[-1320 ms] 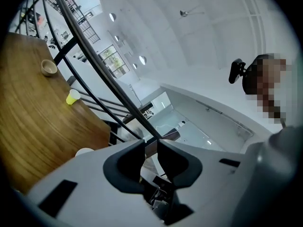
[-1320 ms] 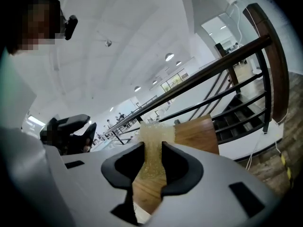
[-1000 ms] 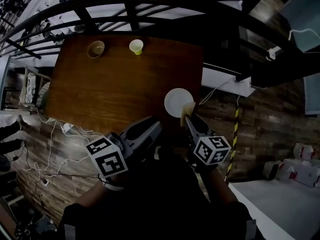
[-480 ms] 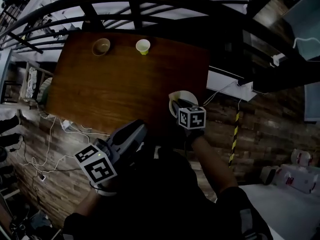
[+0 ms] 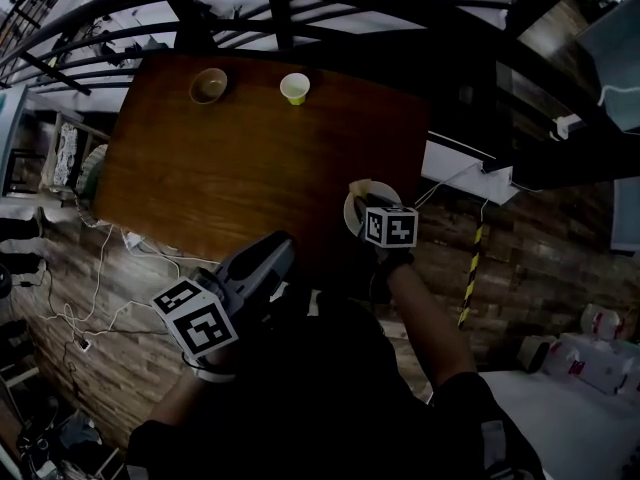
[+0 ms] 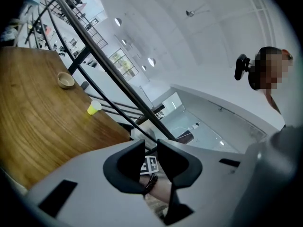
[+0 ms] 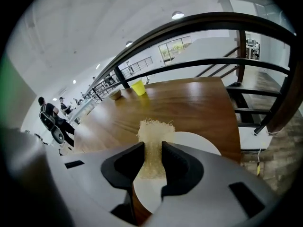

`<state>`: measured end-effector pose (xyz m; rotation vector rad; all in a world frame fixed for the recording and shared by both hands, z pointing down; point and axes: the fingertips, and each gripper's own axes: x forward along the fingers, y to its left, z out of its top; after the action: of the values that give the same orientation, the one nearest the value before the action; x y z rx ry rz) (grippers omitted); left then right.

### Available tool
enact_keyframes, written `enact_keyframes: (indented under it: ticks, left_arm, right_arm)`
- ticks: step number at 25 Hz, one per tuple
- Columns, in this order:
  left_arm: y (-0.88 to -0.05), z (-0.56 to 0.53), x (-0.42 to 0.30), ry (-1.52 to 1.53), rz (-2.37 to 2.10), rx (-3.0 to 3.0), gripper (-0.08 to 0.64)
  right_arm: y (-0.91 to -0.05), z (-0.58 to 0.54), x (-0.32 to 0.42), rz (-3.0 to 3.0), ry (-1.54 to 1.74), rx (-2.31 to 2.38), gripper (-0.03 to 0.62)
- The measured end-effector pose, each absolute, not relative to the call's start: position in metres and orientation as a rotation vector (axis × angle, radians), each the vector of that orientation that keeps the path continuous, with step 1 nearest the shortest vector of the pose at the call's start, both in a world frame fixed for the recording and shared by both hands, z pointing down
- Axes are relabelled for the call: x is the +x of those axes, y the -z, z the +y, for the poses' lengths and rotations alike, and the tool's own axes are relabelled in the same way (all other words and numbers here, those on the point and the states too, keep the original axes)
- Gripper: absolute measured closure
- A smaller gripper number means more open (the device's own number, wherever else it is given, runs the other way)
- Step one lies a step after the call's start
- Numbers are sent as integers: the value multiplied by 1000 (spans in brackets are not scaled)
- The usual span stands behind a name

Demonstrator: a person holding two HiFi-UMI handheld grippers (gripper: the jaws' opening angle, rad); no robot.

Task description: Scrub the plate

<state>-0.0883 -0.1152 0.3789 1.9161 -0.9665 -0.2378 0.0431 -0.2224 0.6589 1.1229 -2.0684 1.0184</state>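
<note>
Plate (image 7: 201,144): white, lying flat on the wooden table (image 5: 230,168), near the table's right edge and near corner, directly under our right gripper.
Right gripper (image 7: 152,146): jaws clamped on a pale, fibrous scrub pad (image 7: 155,126). The pad's frayed end sticks out past the tips, over the plate. We judge this hold lets the soft end do the rubbing while the hard jaws stay off the plate.
Contact: we cannot tell whether the pad presses on the plate or hangs just above it.
Left gripper (image 6: 150,149): jaws a narrow way apart with nothing between them. We hold it back by the table's near edge, aimed toward our right arm, so it is not steadying the plate.
Risk: with the plate unbraced so close to the edge, we think firm strokes could push it along.
Around: a bowl (image 5: 208,85) and a yellow cup (image 5: 294,89) stand at the far edge, well apart from the plate. A dark railing (image 7: 213,19) runs beyond the table.
In the way: nothing lies on or beside the plate.
</note>
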Motion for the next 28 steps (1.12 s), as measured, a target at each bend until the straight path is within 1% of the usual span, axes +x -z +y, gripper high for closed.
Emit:
enact_keyframes:
  ticks: [5, 10, 15, 17, 20, 28]
  left_arm:
    - [-423, -151, -65, 72, -978, 2002, 469]
    - [-484, -187, -35, -111, -993, 2094, 469]
    - [-574, -197, 0, -434, -903, 2140, 468]
    - [-610, -187, 13, -512, -823, 2061, 468]
    - [-646, -174, 25, -531, -741, 1901, 460]
    - [-681, -173, 22, -488, -740, 1742, 452]
  right_arm:
    - [-657, -223, 91, -2007, -1086, 1256, 466]
    - [-658, -218, 130, -1972, -1162, 1350, 466]
    - [-648, -220, 145, -1973, -1198, 1421, 466]
    - [-642, -222, 143, -1998, -1215, 1431, 466]
    - [-635, -224, 128, -2048, -1227, 1406, 465]
    - [-642, -225, 58, -2107, -1171, 1230, 465]
